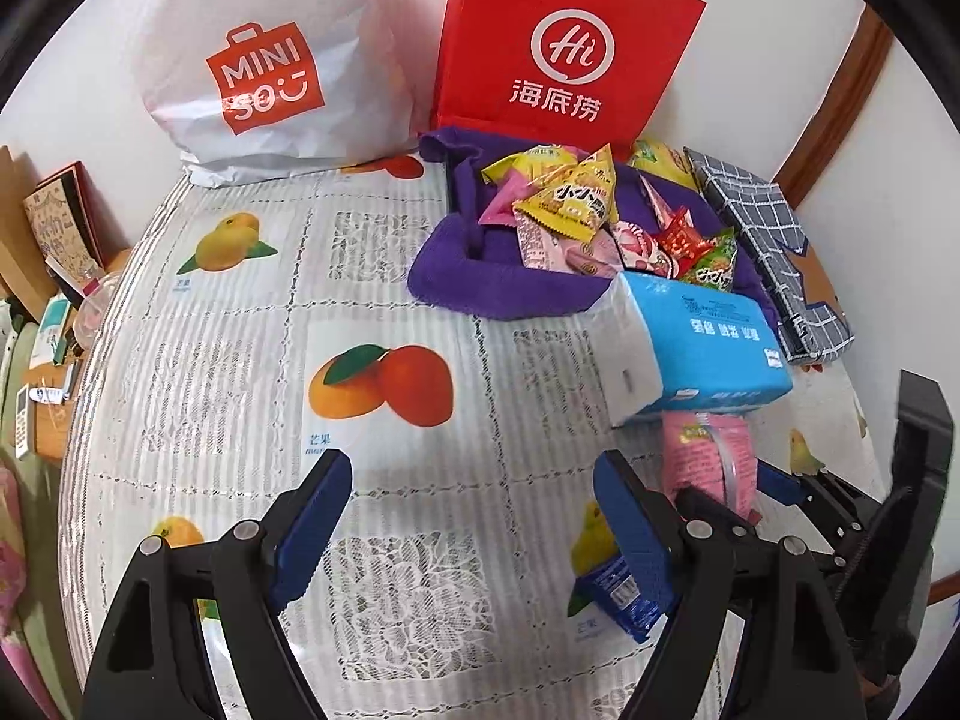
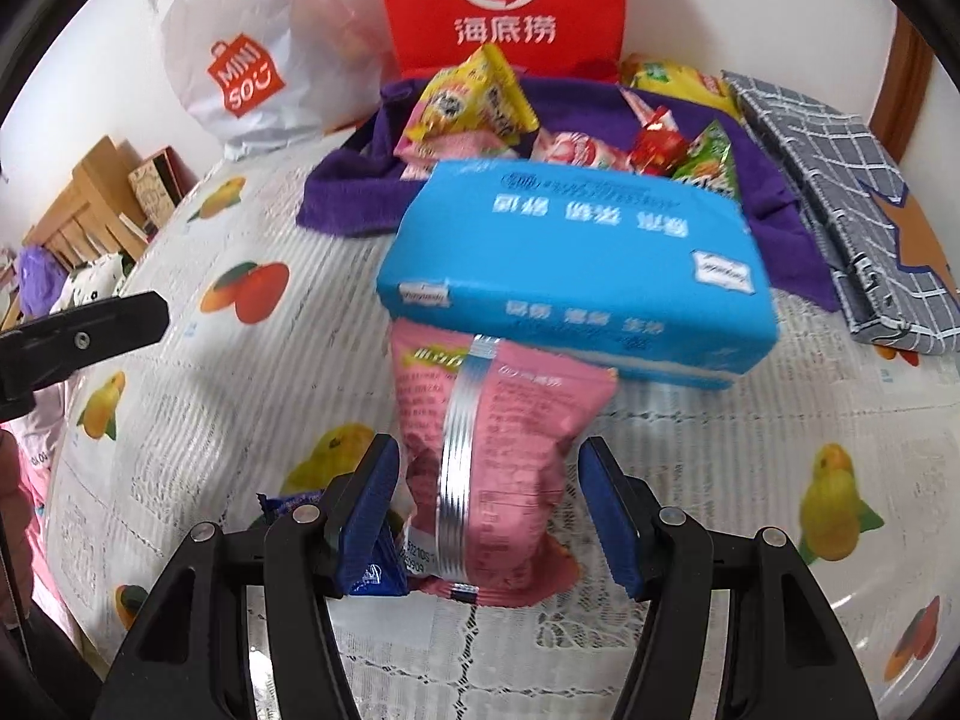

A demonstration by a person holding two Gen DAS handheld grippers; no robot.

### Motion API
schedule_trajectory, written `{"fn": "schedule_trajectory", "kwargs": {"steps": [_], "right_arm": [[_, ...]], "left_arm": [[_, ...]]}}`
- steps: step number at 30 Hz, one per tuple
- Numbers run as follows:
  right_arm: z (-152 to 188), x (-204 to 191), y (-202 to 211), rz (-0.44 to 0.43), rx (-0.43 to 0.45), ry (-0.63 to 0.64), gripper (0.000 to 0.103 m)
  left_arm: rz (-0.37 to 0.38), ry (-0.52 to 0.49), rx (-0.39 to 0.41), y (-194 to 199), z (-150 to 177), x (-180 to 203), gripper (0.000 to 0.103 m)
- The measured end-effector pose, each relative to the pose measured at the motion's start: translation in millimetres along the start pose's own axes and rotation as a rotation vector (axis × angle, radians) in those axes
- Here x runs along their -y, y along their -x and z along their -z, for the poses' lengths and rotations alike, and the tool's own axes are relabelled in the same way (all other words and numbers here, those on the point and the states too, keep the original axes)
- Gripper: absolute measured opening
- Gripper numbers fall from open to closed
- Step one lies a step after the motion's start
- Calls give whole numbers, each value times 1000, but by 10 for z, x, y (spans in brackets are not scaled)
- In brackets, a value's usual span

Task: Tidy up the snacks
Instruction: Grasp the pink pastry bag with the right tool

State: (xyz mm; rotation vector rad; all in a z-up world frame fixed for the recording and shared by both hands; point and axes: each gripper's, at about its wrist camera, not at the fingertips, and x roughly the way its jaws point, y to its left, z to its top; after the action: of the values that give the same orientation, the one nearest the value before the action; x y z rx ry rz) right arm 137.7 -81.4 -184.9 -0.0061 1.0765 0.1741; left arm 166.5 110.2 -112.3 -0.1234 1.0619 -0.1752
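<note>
A pink snack bag (image 2: pixel 504 480) with a silver seam lies on the table between the open jaws of my right gripper (image 2: pixel 489 516); the pads do not press it. It also shows in the left wrist view (image 1: pixel 714 456). A small blue wrapper (image 2: pixel 372 570) lies by the right gripper's left finger, and shows in the left wrist view (image 1: pixel 618 597) too. My left gripper (image 1: pixel 474 516) is open and empty above the tablecloth. A pile of small snack packets (image 1: pixel 600 222) lies on a purple towel (image 1: pixel 480 282).
A blue tissue pack (image 2: pixel 576 276) lies just beyond the pink bag. A red Haidilao bag (image 1: pixel 564 42) and a white Miniso bag (image 1: pixel 264 60) stand at the back wall. A checked grey folded box (image 1: pixel 774 252) lies at right. Clutter sits off the table's left edge.
</note>
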Motion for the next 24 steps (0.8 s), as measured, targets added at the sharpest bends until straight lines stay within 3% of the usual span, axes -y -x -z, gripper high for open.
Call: {"fn": "schedule_trajectory", "kwargs": {"steps": [2,8,9,24], "right_arm": [[5,-29,-69,0,-22,6,62],[29,-20,-62,-10,-21,21,46],[34,-4,-39,-16,-17,18,39],[75,490,444,22,84,-56,37]], "left_arm": [[2,-2,2,6,12,-9,81],[-7,-18,-3,-2,29,28,81],[-6,-20,-4,-4,34,39,81],[28,-75,-43,-163,91,313,81]]}}
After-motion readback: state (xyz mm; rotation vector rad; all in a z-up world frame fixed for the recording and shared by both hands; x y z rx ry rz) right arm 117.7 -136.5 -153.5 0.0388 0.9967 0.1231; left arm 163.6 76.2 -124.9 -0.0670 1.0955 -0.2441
